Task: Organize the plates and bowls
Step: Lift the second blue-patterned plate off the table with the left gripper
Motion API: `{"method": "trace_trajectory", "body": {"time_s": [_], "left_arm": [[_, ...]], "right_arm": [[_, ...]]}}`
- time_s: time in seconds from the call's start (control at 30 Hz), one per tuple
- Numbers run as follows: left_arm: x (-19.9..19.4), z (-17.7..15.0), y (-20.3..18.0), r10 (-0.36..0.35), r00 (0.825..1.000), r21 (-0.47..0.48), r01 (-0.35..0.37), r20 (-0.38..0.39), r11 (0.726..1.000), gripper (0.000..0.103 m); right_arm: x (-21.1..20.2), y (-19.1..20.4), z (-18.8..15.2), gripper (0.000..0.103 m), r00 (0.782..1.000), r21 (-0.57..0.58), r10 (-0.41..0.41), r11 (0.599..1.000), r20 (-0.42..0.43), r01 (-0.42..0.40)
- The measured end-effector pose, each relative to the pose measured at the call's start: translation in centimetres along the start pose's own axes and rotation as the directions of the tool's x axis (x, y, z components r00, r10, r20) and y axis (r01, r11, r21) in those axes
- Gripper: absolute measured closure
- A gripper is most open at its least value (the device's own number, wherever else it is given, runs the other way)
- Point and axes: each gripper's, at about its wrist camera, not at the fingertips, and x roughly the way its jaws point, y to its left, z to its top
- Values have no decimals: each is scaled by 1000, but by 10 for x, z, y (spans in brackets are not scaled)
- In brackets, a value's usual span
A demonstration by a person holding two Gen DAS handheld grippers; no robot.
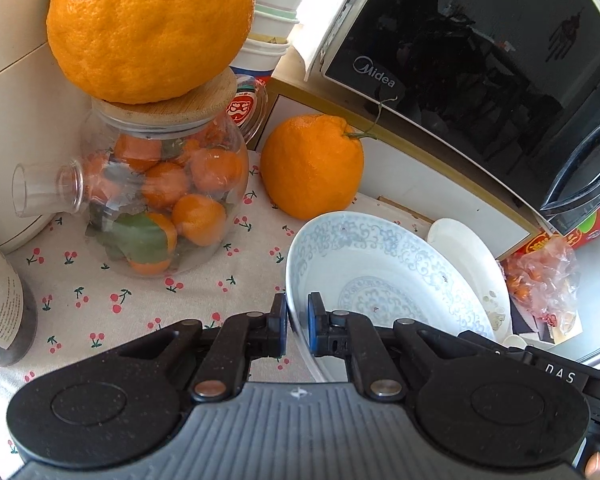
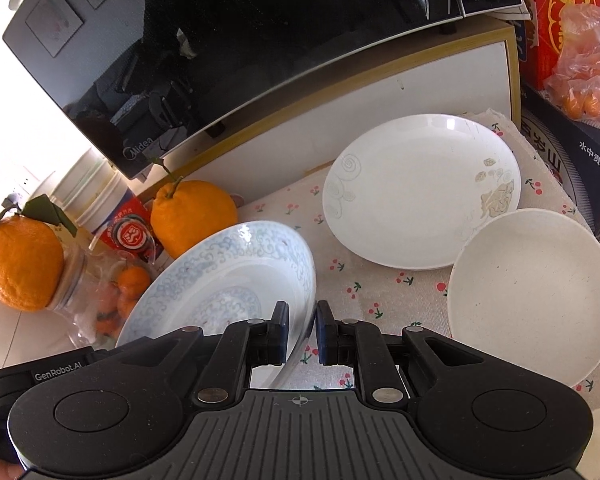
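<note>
A blue-patterned bowl (image 1: 380,264) is held off the cherry-print cloth by both grippers. My left gripper (image 1: 298,316) is shut on its left rim. In the right wrist view the same blue-patterned bowl (image 2: 228,276) tilts, and my right gripper (image 2: 303,326) is shut on its right rim. A white plate with a beige flower print (image 2: 416,192) lies flat on the cloth behind. A plain white bowl (image 2: 536,296) rests at the right, overlapping that plate's edge. In the left wrist view the white plate (image 1: 472,264) shows behind the held bowl.
A glass jar of small oranges (image 1: 160,196) with a big orange (image 1: 148,28) on its lid stands left. Another orange (image 1: 312,168) sits by the white cabinet under the microwave (image 2: 240,48). A dark bottle (image 1: 0,304), stacked cups (image 1: 272,28), boxes and a bagged fruit (image 2: 584,68) crowd the edges.
</note>
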Motion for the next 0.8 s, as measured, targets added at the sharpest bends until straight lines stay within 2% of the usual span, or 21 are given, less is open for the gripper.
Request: {"method": "trace_trajectory", "body": {"time_s": [0.47, 0.8], "left_arm": [[-38, -4, -2, -20, 999, 5, 20, 42, 1000, 95], [-76, -15, 1, -54, 996, -9, 55, 74, 998, 95]], "right_arm": [[-44, 14, -3, 88, 998, -30, 46, 999, 43, -44], [-85, 23, -18, 88, 994, -62, 78, 995, 78, -73]]}}
